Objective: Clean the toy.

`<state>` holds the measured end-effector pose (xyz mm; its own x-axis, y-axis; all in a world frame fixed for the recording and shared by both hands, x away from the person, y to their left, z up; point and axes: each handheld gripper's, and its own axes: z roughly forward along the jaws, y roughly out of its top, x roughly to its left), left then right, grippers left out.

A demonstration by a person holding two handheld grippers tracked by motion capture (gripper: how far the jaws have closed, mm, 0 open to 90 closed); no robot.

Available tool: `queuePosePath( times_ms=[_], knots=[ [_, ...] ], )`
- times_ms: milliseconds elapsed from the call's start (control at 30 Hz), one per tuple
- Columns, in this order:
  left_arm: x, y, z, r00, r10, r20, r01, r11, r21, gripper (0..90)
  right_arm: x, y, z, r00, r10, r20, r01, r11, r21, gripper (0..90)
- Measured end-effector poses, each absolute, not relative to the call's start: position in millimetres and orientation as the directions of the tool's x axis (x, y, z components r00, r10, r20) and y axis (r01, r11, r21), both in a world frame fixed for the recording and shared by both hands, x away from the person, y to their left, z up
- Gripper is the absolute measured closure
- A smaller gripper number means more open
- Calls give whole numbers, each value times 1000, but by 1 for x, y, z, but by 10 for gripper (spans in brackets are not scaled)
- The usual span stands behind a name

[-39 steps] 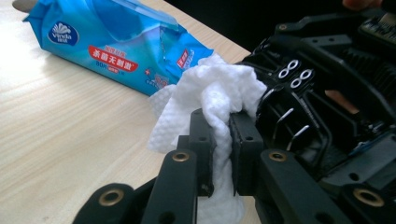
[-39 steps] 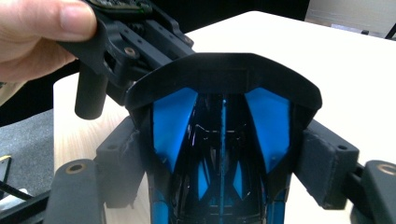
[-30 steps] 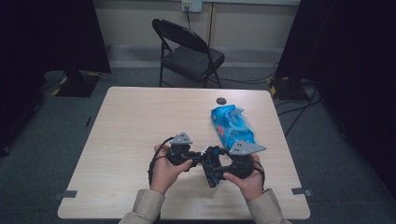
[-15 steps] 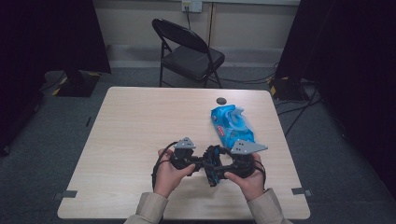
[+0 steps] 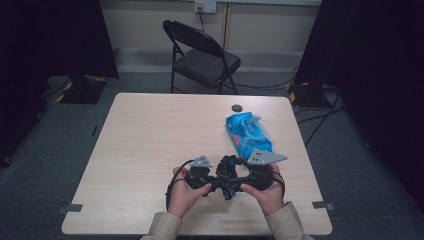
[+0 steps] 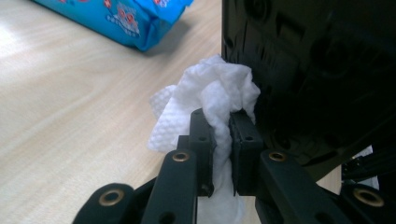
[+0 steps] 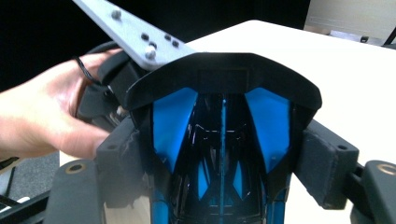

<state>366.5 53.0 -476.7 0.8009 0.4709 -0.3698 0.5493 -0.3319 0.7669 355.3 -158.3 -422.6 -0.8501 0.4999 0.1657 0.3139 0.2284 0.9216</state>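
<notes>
High view: the left gripper (image 5: 212, 186) and the right gripper (image 5: 235, 186) meet nose to nose near the front edge of the light wooden table (image 5: 150, 150), each held in one of the person's hands. A black and blue device (image 5: 229, 176) sits between the two gripper heads. A blue plastic wipes packet (image 5: 247, 134) lies on the table just beyond the right gripper, and a small dark round disc (image 5: 236, 107) lies farther off, past the packet. A black folding chair (image 5: 202, 55) stands behind the table.

Left gripper view: the two black jaws are clenched on a crumpled white paper wipe (image 6: 210, 100). The wipe bulges out above the fingertips and a strip of it hangs down between the pads. The bulged part presses against the flat black face of the device (image 6: 308, 70), which stands immediately to the right of the fingers. A corner of the blue packet (image 6: 126, 18) lies on the table up and left of the fingers, well apart from them.

Right gripper view: the jaws stand spread wide, one pad (image 7: 324, 170) on each side of the device (image 7: 222, 140), grasping its black and blue shell between them. The curved black rim of the device rises just above the pads. The person's left hand (image 7: 44, 116) and the left gripper's grey plate (image 7: 135, 37) lie beyond the fingers, to the upper left.
</notes>
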Motion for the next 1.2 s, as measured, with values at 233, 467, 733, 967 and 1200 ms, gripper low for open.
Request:
queuePosePath(
  times_ms=[233,467,733,967,1200],
  knots=[
    [364,51,-483,800,469,-373,553,-338,762,816,356,-159,-423,-848,501,170,316,221,923,258],
    [362,49,-486,806,465,-367,549,-352,758,816,356,-161,-422,-846,505,174,319,217,923,258],
    [357,49,-489,812,453,-369,548,-374,748,815,358,-166,-422,-835,518,185,327,196,925,258],
    [355,60,-490,810,459,-364,550,-380,744,814,360,-174,-421,-821,537,196,334,174,926,258],
    [353,80,-490,795,487,-363,561,-361,745,814,362,-185,-420,-805,559,197,339,161,927,258]
  ],
)
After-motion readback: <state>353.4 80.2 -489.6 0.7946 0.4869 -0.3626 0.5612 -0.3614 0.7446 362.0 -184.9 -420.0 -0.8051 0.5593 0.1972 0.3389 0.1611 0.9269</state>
